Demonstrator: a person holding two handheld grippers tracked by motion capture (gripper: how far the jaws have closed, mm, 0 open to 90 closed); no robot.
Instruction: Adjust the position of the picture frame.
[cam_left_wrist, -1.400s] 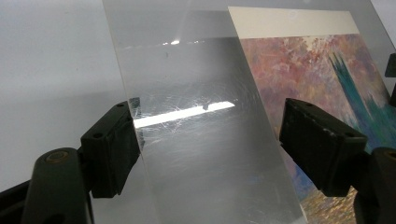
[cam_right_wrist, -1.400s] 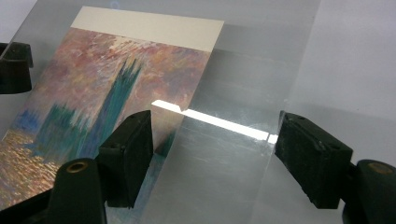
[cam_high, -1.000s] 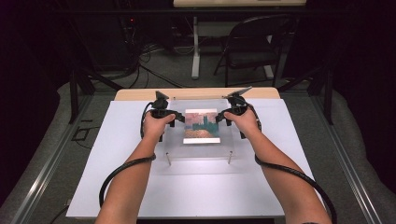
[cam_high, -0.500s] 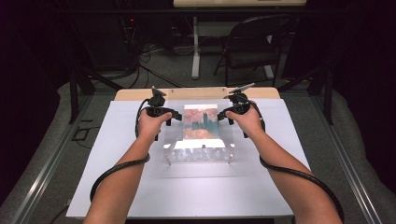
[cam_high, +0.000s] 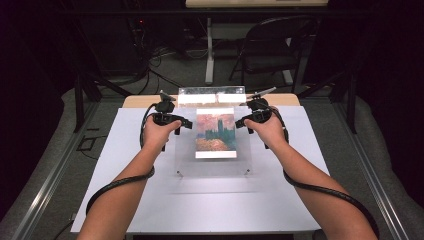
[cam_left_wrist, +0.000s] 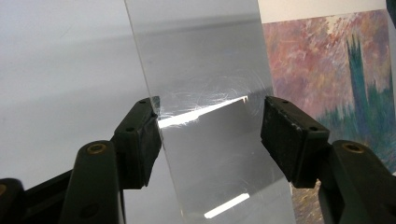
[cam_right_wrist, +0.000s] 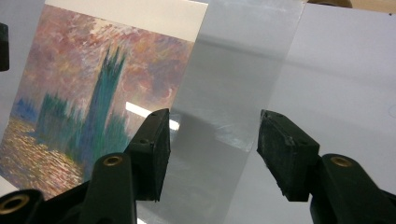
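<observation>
High view: each hand-held gripper, left (cam_high: 187, 125) and right (cam_high: 239, 123), straddles a side edge of a clear acrylic sheet (cam_high: 214, 97) tilted up off the table (cam_high: 125, 165). Jaws have just been closing but sit half-wide, pads not pressing. Sheet looks stiff, light and slick, so grip its bare side margins.

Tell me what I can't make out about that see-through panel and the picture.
- High view: glare washes out the far edge of the clear panel, so how steeply it tilts is unclear.
- High view: the pegs at its near corners are too small to identify.
- Left gripper view: the print is cut off by the right edge.
</observation>
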